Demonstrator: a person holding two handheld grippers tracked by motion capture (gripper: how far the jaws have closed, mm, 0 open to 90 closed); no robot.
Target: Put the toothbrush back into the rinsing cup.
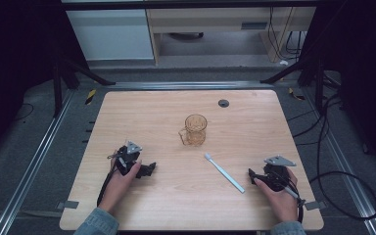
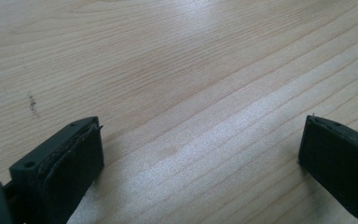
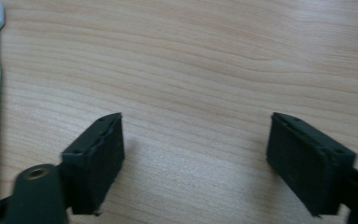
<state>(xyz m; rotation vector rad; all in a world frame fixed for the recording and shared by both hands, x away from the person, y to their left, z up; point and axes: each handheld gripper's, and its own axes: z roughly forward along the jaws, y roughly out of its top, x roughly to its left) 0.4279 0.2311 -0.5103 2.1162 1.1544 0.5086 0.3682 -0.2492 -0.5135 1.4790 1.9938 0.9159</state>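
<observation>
one toothbrush (image 1: 223, 172), one amber mug (image 1: 194, 130)

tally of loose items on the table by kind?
Amber patterned glass mug with handle: 1
White plastic toothbrush: 1
Total: 2, both lying free on the light wooden table.

On the table (image 1: 142, 205) — 1 amber mug (image 1: 195, 129), 1 white toothbrush (image 1: 223, 172), 2 tools.

Sleeves: blue denim cuffs (image 1: 98, 221), bottom edge.
Grippers: black bodies, grey three-cornered plates (image 1: 279, 160).
Jaws: black, flat rectangular pads, small screw holes.
</observation>
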